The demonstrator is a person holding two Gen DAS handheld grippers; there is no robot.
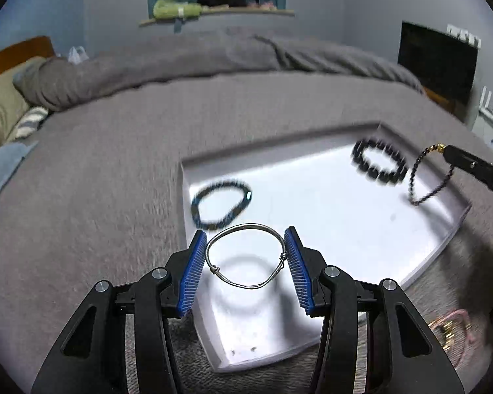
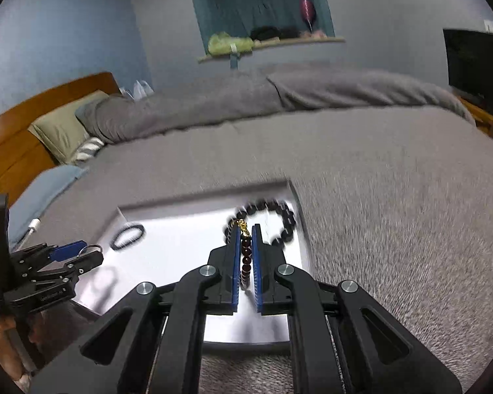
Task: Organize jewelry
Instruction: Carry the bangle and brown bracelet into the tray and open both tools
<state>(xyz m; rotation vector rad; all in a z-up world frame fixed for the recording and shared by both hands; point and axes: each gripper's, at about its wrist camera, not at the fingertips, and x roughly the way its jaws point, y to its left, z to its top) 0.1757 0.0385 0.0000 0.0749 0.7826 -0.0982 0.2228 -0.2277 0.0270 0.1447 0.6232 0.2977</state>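
Grey bed (image 1: 115, 170) carries a white tray (image 1: 312, 338). Left gripper (image 1: 245, 259) clamps a wire bangle (image 1: 246, 256) flat across its pads, above the tray's near edge. Right gripper (image 2: 246, 262) is clenched on a dark beaded bracelet (image 2: 246, 256), strand running along the fingers, near the far right corner.

Bedroom in a home, no doubt. Big bed (image 2: 312, 151) fills most of the rm, covered w/ a grey blanket (image 1: 115, 151), a 2nd grey duvet (image 1: 187, 62) bunched along the far side. Wooden headboard (image 2: 33, 124) at left w/ an olive pillow (image 2: 62, 128) & a striped 1 (image 1: 31, 121) beside it. Blue-grey walls; teal curtain (image 2: 256, 0) in a recess above a shelf (image 2: 272, 43) holding clothes & odds. Dark TV screen (image 1: 438, 59) at right. White tray (image 1: 328, 216) sits on the bed.
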